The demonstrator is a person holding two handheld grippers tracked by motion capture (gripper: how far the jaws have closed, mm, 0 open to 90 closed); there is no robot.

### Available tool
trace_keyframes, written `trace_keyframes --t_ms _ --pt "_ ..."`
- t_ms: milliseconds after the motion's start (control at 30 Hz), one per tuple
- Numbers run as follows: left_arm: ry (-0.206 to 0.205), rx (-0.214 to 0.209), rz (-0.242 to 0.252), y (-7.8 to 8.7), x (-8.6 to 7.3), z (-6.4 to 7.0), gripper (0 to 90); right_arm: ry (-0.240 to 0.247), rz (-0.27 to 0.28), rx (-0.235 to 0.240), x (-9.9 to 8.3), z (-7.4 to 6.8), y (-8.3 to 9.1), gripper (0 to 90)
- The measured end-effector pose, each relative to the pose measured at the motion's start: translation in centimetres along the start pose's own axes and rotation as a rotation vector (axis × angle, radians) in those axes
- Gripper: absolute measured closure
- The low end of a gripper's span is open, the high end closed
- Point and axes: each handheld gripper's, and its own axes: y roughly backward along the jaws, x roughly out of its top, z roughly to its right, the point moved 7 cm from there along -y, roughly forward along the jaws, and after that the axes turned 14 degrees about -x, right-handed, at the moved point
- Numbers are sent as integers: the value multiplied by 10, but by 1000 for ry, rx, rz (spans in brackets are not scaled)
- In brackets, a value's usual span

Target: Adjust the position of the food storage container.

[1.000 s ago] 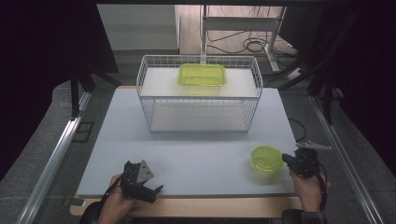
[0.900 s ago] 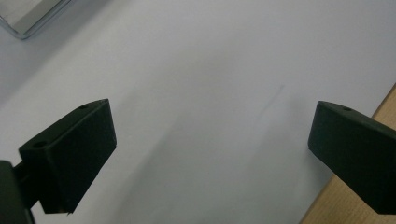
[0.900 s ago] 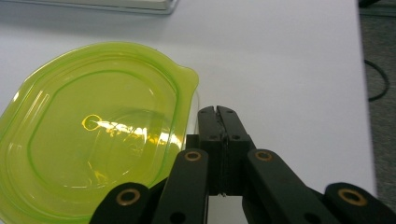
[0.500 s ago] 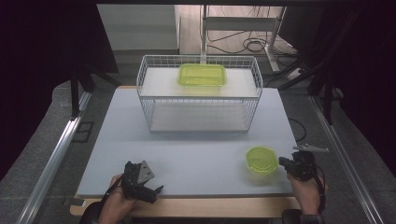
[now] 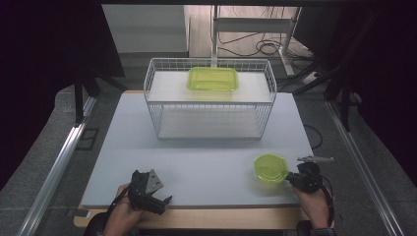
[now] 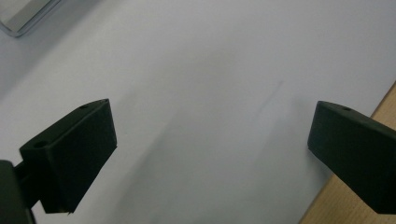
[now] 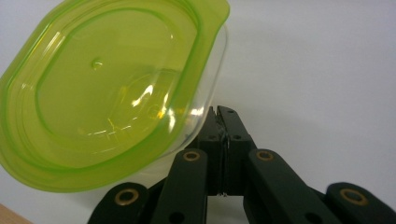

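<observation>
Green plastic forms the small round container (image 5: pixel 270 168), which sits in the lower right of the high view, on the white desk (image 5: pixel 206 162) near its front edge. The right gripper (image 5: pixel 295 178) holds this container by the rim on the side facing the person. In the right gripper view the container (image 7: pixel 107 93) occupies the upper left of the frame, tilted toward the camera, with a green lid over a clear body. The two black jaws meet at the bottom centre of that frame, pressed together with the container's clear edge pinched between them. The right gripper (image 7: pixel 223 140) is therefore closed on the container. The person's right hand (image 5: pixel 314 204) enters from the bottom right edge of the high view.

The left gripper (image 5: pixel 156 201) lies in the lower left of the high view, at the front edge of the desk, held in the person's left hand (image 5: pixel 120 216). In the left gripper view its jaws stand wide apart, one at the lower left and one at the right edge of the frame, with bare white desk (image 6: pixel 210 93) between them. The left gripper (image 6: pixel 210 154) grips nothing.

A white wire basket (image 5: pixel 209 101) stands at the centre of the high view, well apart from both grippers. A rectangular green lidded box (image 5: pixel 212 78) rests on the far part of the basket.
</observation>
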Motion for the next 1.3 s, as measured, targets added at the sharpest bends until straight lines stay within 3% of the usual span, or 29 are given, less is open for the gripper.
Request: trace_keyframes --t_ms 433,800,1300 --pt "-5 -3 -7 -1 0 1 9 33 9 127 11 -41 -11 882" --pt "-6 -3 -12 -2 0 1 9 60 37 193 22 -71 -19 883" --pt "-9 -4 -15 -2 0 1 10 106 23 277 35 -114 -36 883"
